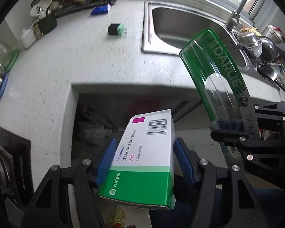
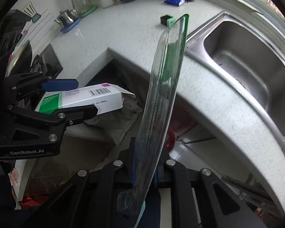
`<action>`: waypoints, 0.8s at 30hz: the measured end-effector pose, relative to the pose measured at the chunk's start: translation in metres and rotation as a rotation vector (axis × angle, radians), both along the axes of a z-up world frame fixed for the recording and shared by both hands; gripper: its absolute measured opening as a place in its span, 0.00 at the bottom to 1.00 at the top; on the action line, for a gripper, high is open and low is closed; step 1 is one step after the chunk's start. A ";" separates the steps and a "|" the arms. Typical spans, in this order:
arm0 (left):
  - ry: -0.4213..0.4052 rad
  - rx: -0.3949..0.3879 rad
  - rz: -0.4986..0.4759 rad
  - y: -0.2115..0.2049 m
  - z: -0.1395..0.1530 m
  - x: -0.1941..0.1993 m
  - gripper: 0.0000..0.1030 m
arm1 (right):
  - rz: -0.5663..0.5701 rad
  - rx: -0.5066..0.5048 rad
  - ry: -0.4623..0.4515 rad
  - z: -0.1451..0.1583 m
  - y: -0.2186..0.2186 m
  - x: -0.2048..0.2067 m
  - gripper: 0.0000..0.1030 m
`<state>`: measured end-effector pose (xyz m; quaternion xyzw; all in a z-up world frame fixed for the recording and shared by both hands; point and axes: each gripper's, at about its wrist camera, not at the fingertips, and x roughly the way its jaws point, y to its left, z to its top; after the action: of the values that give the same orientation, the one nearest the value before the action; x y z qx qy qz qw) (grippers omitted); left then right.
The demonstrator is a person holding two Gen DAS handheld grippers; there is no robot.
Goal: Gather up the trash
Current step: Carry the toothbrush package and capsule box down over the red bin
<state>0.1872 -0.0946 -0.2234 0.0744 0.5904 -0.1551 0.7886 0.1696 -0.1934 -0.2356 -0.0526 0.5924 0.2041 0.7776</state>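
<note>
A: How is the medicine box point(image 1: 148, 157) held?

B: It is clamped between the blue pads of the left gripper point(image 1: 145, 159), whose jaws are set about half open across its width. White card is seen, with a green band, a magenta patch and a barcode; one end flap is open.

A: And the other piece?

B: A clear plastic sleeve point(image 2: 161, 98) with green edging is pinched flat in the nearly shut right gripper point(image 2: 144, 172). Both are held off the near edge of the worktop point(image 1: 66, 60), with the sink point(image 1: 180, 24) beyond.
</note>
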 end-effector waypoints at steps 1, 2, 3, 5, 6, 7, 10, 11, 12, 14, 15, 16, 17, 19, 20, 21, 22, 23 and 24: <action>0.004 0.011 -0.008 0.000 -0.006 -0.003 0.59 | 0.002 -0.005 0.014 -0.006 0.005 0.003 0.12; 0.012 0.022 -0.019 -0.001 -0.013 -0.005 0.59 | 0.001 -0.008 0.028 -0.013 0.007 0.001 0.12; 0.028 0.027 -0.023 0.000 -0.021 -0.007 0.59 | -0.002 -0.011 0.043 -0.018 0.009 0.002 0.12; 0.058 0.012 -0.025 0.001 -0.031 -0.010 0.59 | -0.004 -0.005 0.077 -0.028 0.013 -0.001 0.12; 0.067 0.008 -0.027 0.001 -0.037 -0.012 0.59 | 0.000 0.000 0.098 -0.034 0.016 -0.002 0.12; 0.073 0.009 -0.027 0.002 -0.041 -0.014 0.59 | 0.003 -0.001 0.112 -0.038 0.016 -0.007 0.12; 0.097 -0.001 -0.011 0.005 -0.056 -0.016 0.59 | 0.017 -0.009 0.157 -0.054 0.022 -0.011 0.12; 0.103 -0.002 -0.008 0.006 -0.060 -0.017 0.59 | 0.018 -0.008 0.171 -0.059 0.024 -0.012 0.12; 0.110 -0.001 -0.003 0.007 -0.067 -0.018 0.59 | 0.019 -0.006 0.185 -0.065 0.024 -0.013 0.12; 0.128 -0.002 0.003 0.008 -0.082 -0.020 0.59 | 0.017 -0.011 0.214 -0.082 0.027 -0.012 0.12; 0.140 0.000 0.007 0.009 -0.093 -0.021 0.59 | 0.017 -0.014 0.224 -0.089 0.029 -0.011 0.12; 0.149 0.003 0.012 0.011 -0.103 -0.023 0.59 | 0.015 -0.020 0.236 -0.098 0.032 -0.009 0.12; 0.159 0.003 0.018 0.013 -0.112 -0.024 0.59 | 0.013 -0.028 0.242 -0.108 0.033 -0.007 0.12; 0.180 -0.002 0.035 0.017 -0.133 -0.025 0.59 | 0.004 -0.037 0.258 -0.127 0.037 -0.003 0.12; 0.190 0.000 0.040 0.018 -0.145 -0.024 0.59 | 0.000 -0.027 0.278 -0.138 0.038 -0.001 0.12; 0.199 0.007 0.041 0.019 -0.154 -0.024 0.59 | -0.004 -0.026 0.292 -0.148 0.039 0.001 0.12; 0.205 0.012 0.037 0.019 -0.165 -0.024 0.59 | -0.009 -0.027 0.301 -0.158 0.040 0.003 0.12; 0.207 0.019 0.036 0.019 -0.175 -0.023 0.59 | -0.009 -0.031 0.308 -0.170 0.041 0.004 0.12; 0.208 0.025 0.035 0.020 -0.183 -0.022 0.59 | -0.011 -0.041 0.312 -0.178 0.039 0.004 0.12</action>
<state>0.1656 -0.0745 -0.4068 0.0575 0.6722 -0.1407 0.7246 0.1741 -0.1546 -0.4138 -0.0330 0.7104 0.1935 0.6759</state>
